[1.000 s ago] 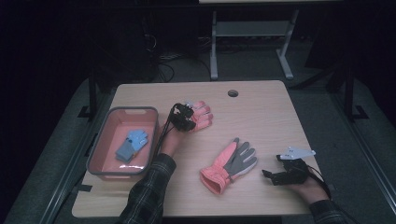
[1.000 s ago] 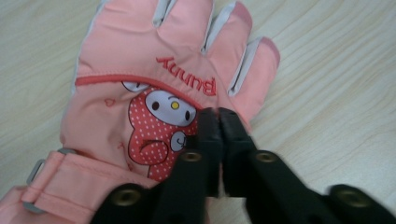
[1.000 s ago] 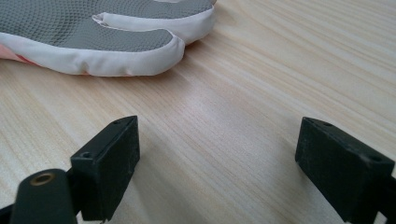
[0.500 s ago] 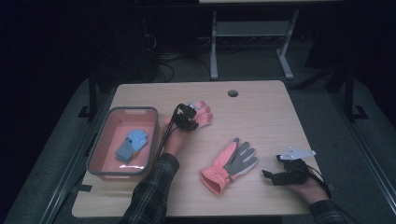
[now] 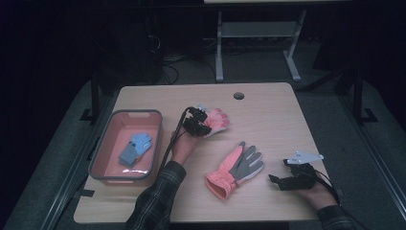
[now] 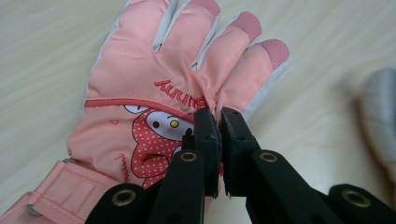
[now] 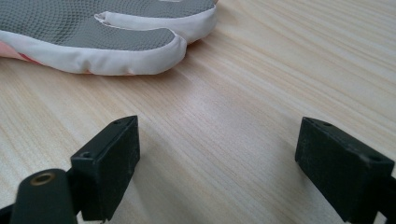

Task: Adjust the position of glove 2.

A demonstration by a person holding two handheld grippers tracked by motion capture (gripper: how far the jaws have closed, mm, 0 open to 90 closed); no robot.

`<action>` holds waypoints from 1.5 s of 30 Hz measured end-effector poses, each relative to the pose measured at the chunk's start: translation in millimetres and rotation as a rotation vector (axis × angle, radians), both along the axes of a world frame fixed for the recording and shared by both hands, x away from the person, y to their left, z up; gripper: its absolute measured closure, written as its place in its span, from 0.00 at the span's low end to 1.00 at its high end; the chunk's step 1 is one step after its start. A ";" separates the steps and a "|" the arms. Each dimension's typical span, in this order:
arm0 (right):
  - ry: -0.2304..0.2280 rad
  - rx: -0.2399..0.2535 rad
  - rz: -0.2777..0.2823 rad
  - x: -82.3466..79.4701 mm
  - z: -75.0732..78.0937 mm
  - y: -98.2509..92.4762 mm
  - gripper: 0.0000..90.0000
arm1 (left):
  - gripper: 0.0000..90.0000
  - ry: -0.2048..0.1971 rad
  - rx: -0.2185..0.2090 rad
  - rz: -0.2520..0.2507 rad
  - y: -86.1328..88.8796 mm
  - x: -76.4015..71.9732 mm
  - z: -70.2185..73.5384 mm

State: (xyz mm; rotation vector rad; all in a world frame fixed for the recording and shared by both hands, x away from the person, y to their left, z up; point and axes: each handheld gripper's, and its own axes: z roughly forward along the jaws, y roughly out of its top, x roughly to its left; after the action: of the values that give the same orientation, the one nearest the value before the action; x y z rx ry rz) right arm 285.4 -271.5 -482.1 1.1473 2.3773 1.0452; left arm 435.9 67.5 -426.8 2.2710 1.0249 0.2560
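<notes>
At the near right edge of the worktop [image 5: 268, 100] the right gripper [image 5: 280, 179] rests in the person's hand, jaws spread wide with nothing between them, pointing toward the grey-palmed glove [image 5: 237, 168], which lies palm up just beside it. Farther in, left of centre, the left gripper [image 5: 203, 123] is clenched on a fold of fabric on the back of the pink cartoon glove [image 6: 154, 107], its jaws having just closed. This glove lies on the wood just right of the pink bin [image 5: 111, 125]. A small blue glove [image 5: 135, 148] lies inside that bin.
</notes>
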 end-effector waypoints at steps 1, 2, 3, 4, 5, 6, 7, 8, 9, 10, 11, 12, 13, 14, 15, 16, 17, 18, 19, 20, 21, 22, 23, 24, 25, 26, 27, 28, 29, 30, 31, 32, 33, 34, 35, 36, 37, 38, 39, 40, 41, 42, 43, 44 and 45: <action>0.001 0.002 -0.001 -0.1 0.0 0.2 0.15 | 0.96 0.003 -0.005 -0.013 -5.2 -2.8 -0.3; 0.000 0.003 -0.003 -0.1 -0.1 0.3 0.15 | 0.95 0.004 -0.003 -0.022 -10.4 -5.5 -0.7; 0.001 0.002 -0.001 -0.1 0.0 0.2 0.15 | 0.95 0.007 -0.005 -0.033 -15.4 -7.9 -1.2; 0.001 0.002 -0.002 -0.1 0.0 0.2 0.15 | 0.95 0.007 -0.007 -0.045 -19.9 -9.9 -2.1; 0.000 0.000 0.000 0.0 0.0 -0.1 0.15 | 0.92 0.003 -0.009 -0.053 -24.0 -11.6 -3.2; 0.000 0.000 0.000 0.0 0.0 -0.1 0.15 | 0.92 -0.001 0.002 -0.065 -26.5 -12.7 -3.4; 0.001 0.001 0.000 0.0 0.0 -0.1 0.15 | 0.87 -0.009 -0.004 -0.067 -28.7 -13.8 -3.7; 0.001 0.001 0.000 0.0 0.1 -0.1 0.15 | 0.84 -0.011 0.004 -0.085 -28.3 -13.6 -2.5; 0.001 0.001 0.000 0.0 0.0 -0.1 0.15 | 0.80 -0.020 -0.005 -0.092 -27.3 -13.5 -0.8; 0.001 0.001 0.001 0.0 0.0 -0.1 0.15 | 0.75 -0.034 -0.005 -0.094 -25.6 -13.3 1.8; 0.001 0.001 0.002 -0.2 0.0 -0.1 0.15 | 0.73 -0.048 0.005 -0.096 -23.0 -12.1 4.7; 0.001 0.003 0.001 -0.3 0.0 0.1 0.15 | 0.70 -0.060 0.002 -0.091 -20.1 -10.6 7.6; 0.002 0.004 0.001 -0.4 0.0 0.1 0.15 | 0.66 -0.069 0.009 -0.095 -15.3 -8.3 11.4; 0.001 0.003 0.002 -0.3 0.0 0.0 0.15 | 0.64 -0.078 0.013 -0.092 -10.3 -5.8 14.5; 0.002 0.004 0.001 -0.3 0.0 0.2 0.15 | 0.60 -0.084 0.011 -0.091 -5.4 -3.1 16.8; 0.002 0.004 0.001 -0.4 0.0 0.2 0.15 | 0.55 -0.085 0.020 -0.096 -0.1 0.2 18.6; 0.001 0.005 0.001 -0.5 -0.1 0.4 0.15 | 0.49 -0.084 0.028 -0.092 4.0 2.7 19.2; 0.001 0.005 0.001 -0.5 -0.1 0.4 0.15 | 0.49 -0.095 0.040 -0.092 7.4 4.7 19.0; 0.002 0.003 0.002 -0.4 0.0 0.4 0.15 | 0.47 -0.103 0.057 -0.097 10.8 6.9 18.1; 0.002 0.003 0.002 -0.4 0.0 0.4 0.15 | 0.45 -0.099 0.061 -0.105 13.2 8.9 16.1; 0.002 0.004 0.002 -0.5 0.0 0.4 0.15 | 0.43 -0.085 0.067 -0.109 14.8 10.9 13.2; 0.002 0.004 0.002 -0.4 0.0 0.4 0.15 | 0.42 -0.077 0.075 -0.112 15.4 12.7 9.7; 0.001 0.005 0.001 -0.5 -0.1 0.5 0.15 | 0.41 -0.069 0.083 -0.114 15.4 14.3 5.7; 0.001 0.005 0.001 -0.5 -0.1 0.4 0.15 | 0.41 -0.054 0.093 -0.114 15.2 15.6 1.4; 0.002 0.003 0.002 -0.5 0.0 0.4 0.15 | 0.42 -0.026 0.082 -0.125 15.5 18.4 -6.4; 0.002 0.003 0.002 -0.5 0.0 0.4 0.15 | 0.45 -0.026 0.082 -0.125 15.5 18.4 -6.4; 0.001 0.005 0.001 -0.5 -0.1 0.4 0.15 | 0.45 -0.013 0.070 -0.131 15.6 19.2 -10.0; 0.002 0.004 0.002 -0.5 0.0 0.3 0.15 | 0.46 -0.007 0.074 -0.132 15.9 20.4 -11.9; 0.002 0.004 0.002 -0.4 0.0 0.3 0.15 | 0.49 0.002 0.065 -0.127 15.7 20.8 -13.4; 0.002 0.004 0.002 -0.4 0.0 0.3 0.15 | 0.54 0.011 0.069 -0.134 16.1 21.3 -13.4; 0.002 0.004 0.002 -0.4 0.0 0.2 0.15 | 0.60 0.012 0.075 -0.141 16.2 21.5 -12.4; 0.002 0.004 0.002 -0.4 0.0 0.2 0.15 | 0.65 0.012 0.080 -0.138 16.1 21.3 -11.0; 0.002 0.004 0.002 -0.4 0.0 0.2 0.15 | 0.72 0.014 0.069 -0.127 16.0 21.1 -9.7; 0.002 0.004 0.001 -0.4 0.0 0.3 0.15 | 0.77 0.021 0.076 -0.123 17.0 21.3 -7.5; 0.002 0.005 0.004 -0.5 0.0 0.3 0.15 | 0.83 0.029 0.059 -0.103 17.8 20.5 -4.5; 0.002 0.005 0.004 -0.5 0.0 0.3 0.15 | 0.85 0.029 0.059 -0.103 17.8 20.5 -4.5; 0.002 0.005 0.004 -0.5 0.0 0.4 0.15 | 0.85 0.031 0.046 -0.095 18.9 20.2 -3.2; 0.002 0.004 0.004 -0.5 0.0 0.4 0.15 | 0.86 0.039 0.038 -0.087 20.7 20.2 -1.5; 0.001 0.003 0.006 -0.6 0.1 0.4 0.16 | 0.87 0.041 0.025 -0.076 21.8 19.3 -0.1; 0.000 0.004 0.004 -0.8 0.2 0.4 0.16 | 0.88 0.043 0.017 -0.067 22.8 18.4 1.2; 0.001 0.005 0.003 -0.9 0.4 0.4 0.19 | 0.88 0.047 0.018 -0.067 24.2 17.9 3.3; 0.009 0.002 0.004 -1.0 2.6 -0.3 0.25 | 0.88 0.051 0.002 -0.063 25.6 16.9 5.4; 0.016 0.015 0.011 -1.0 5.5 -1.5 0.31 | 0.88 0.059 -0.009 -0.055 27.2 15.7 8.4; 0.015 0.027 0.007 -2.1 9.5 -1.6 0.41 | 0.89 0.061 -0.015 -0.057 29.0 14.9 11.2; 0.007 0.032 0.016 -3.0 13.3 -1.8 0.54 | 0.89 0.063 -0.019 -0.052 30.3 13.3 13.9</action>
State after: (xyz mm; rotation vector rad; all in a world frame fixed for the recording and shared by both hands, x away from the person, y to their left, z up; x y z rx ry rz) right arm 282.4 -273.4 -468.9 1.1470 2.3875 1.0901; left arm 449.2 97.8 -412.8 2.2979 0.9947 0.1536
